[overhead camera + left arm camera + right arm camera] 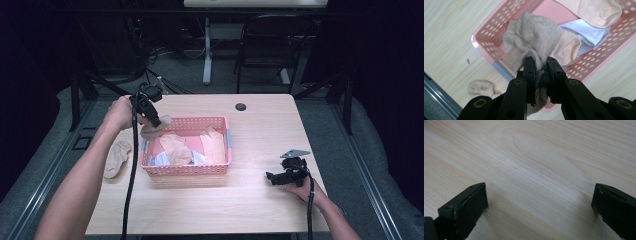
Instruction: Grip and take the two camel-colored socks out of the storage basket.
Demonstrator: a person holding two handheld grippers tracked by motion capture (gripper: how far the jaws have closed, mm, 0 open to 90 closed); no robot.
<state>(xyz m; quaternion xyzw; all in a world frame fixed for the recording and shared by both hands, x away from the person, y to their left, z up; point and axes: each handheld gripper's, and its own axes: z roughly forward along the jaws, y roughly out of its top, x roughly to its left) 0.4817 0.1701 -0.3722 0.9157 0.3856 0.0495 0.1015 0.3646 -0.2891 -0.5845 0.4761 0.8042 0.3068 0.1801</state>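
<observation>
Left tongs (540, 72) clenched on beige sock (531, 40) over pink basket's (220, 122) 10 o'clock corner, right tongs (539, 207) released on tabletop (260, 200); likely unloading, next: set beside sock (117, 157) at 9.

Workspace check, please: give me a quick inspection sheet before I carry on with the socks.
Surface: light wooden table, a dark round grommet near its far edge.
Job's things: pink perforated basket holding peach and white socks; one beige sock pinched and lifted over the basket's left end; another beige sock lying on the table left of the basket.
Clutter: nothing seen.
Grippers: left gripper shut on the beige sock; right gripper open, low over bare table right of the basket.
Cables: a black cable trails from the left gripper; more cables on the floor beyond the table.
Surroundings: dark room, black chair, white desk leg.
</observation>
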